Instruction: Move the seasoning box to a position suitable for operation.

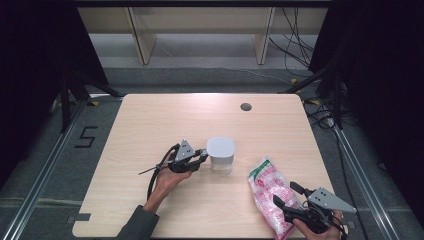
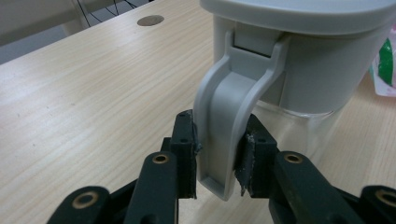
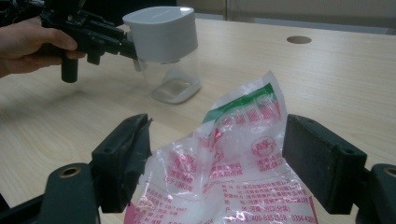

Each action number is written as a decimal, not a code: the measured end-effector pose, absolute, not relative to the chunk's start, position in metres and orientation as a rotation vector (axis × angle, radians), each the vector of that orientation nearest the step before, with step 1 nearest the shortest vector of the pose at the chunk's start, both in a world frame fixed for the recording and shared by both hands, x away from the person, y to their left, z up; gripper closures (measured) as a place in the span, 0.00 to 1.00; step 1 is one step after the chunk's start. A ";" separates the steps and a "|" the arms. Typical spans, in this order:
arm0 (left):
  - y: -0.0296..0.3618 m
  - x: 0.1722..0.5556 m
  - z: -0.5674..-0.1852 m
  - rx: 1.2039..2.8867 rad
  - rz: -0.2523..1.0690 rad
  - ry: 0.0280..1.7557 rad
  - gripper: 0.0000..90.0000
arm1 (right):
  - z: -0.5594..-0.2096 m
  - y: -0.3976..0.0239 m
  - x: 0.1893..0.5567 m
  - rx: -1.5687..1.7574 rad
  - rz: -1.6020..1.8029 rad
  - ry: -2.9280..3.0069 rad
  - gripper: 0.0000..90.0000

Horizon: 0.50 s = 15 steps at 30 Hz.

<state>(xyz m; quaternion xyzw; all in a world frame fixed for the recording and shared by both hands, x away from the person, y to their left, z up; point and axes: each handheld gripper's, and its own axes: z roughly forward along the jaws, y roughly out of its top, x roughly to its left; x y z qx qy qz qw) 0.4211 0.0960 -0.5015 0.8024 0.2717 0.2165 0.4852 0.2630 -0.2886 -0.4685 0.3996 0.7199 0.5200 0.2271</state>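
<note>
the left gripper [image 2: 215,154] had its two black jaws pinched on the grey handle [image 2: 229,121] of a clear container [image 1: 220,156] with a grey lid [image 1: 220,147]. in the left gripper view the pads [image 2: 187,149] pressed on both sides of the handle, low down, near its free end, and the handle hung from a hinge just under the lid's rim. the container stood upright on the table [image 1: 150,125], directly ahead of that gripper's tips. its clear lower body looked empty, as far as the right gripper view could tell. the person's left hand [image 1: 167,182] gripped the tool from behind, and the cable looped off to its outer side.

the right gripper [image 1: 287,197] had its jaws spread wide. a plastic bag [image 3: 233,158] with red print and a green band lay flat on the table between them, its crumpled top pointing away from the tool toward the container. in the right gripper view neither pad touched the bag; there was a gap on each side. the bag sat well apart from the container, which stood ahead and to the left of the right gripper's jaws.
</note>
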 end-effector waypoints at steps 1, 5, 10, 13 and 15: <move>0.096 0.421 -0.502 1.953 0.527 0.661 0.78 | -0.469 -0.289 0.263 1.101 1.433 1.984 0.27; 0.096 0.416 -0.503 1.939 0.509 0.681 0.78 | -0.469 -0.289 0.263 1.086 1.419 1.980 0.27; 0.096 0.412 -0.503 1.934 0.513 0.677 0.78 | -0.469 -0.288 0.264 1.085 1.432 1.975 0.27; 0.087 0.408 -0.503 1.941 0.486 0.645 0.78 | -0.469 -0.289 0.264 1.081 1.425 1.974 0.27; 0.087 0.406 -0.503 1.949 0.480 0.625 0.78 | -0.468 -0.289 0.262 1.099 1.431 1.979 0.27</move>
